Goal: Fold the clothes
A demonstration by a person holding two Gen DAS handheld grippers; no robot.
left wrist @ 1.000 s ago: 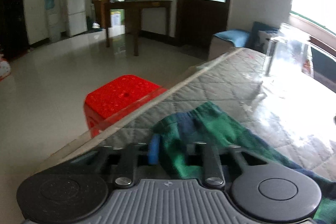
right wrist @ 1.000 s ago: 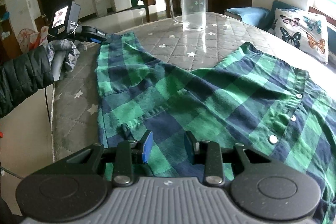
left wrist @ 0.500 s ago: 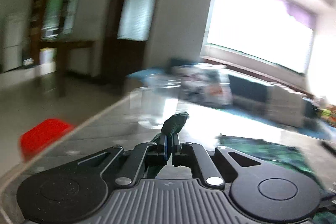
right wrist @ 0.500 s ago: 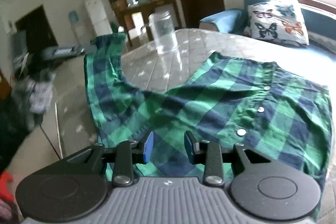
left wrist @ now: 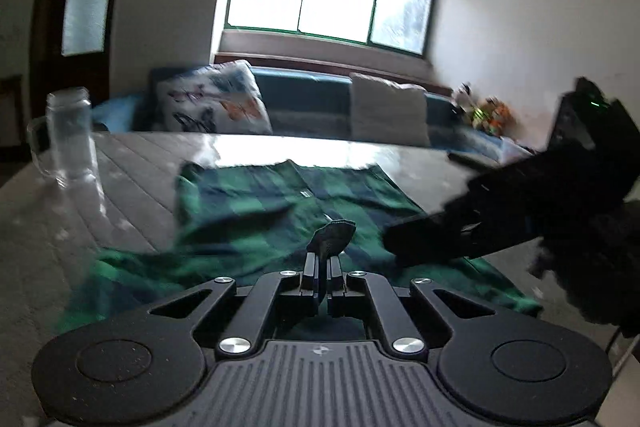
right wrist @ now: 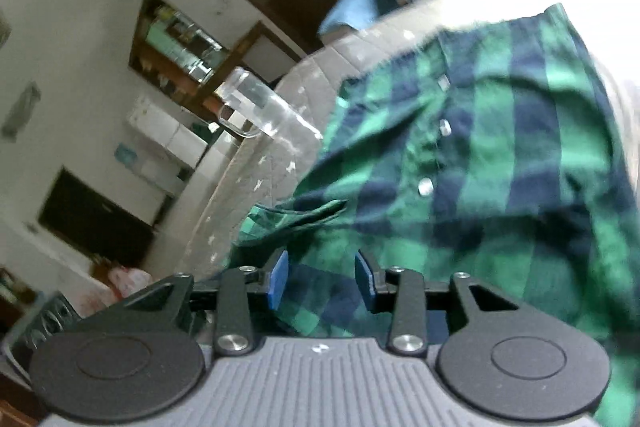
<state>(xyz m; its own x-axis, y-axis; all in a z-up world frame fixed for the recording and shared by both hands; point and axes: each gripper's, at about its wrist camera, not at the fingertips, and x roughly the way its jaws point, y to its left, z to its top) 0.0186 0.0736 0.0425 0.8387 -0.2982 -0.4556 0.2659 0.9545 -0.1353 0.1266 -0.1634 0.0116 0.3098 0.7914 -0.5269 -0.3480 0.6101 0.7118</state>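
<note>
While the left gripper (left wrist: 322, 269) pinches a sleeve tip of the plaid shirt (right wrist: 480, 167) and the right gripper (right wrist: 321, 279) spreads its empty jaws, the thin pinch may slip — or the sleeve may sweep the glass mug (left wrist: 70, 137).

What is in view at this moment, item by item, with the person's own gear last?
plaid shirt: one, green and navy, spread on the table
table: one, grey quilted cover
glass mug: one, clear, standing on the table beside the shirt
cushions: two, one butterfly print, one pale, on the blue sofa under the window
left tool: one, black, shut on a shirt edge
right tool: one, black with blue pads, jaws opening over the shirt, nothing pinched
</note>
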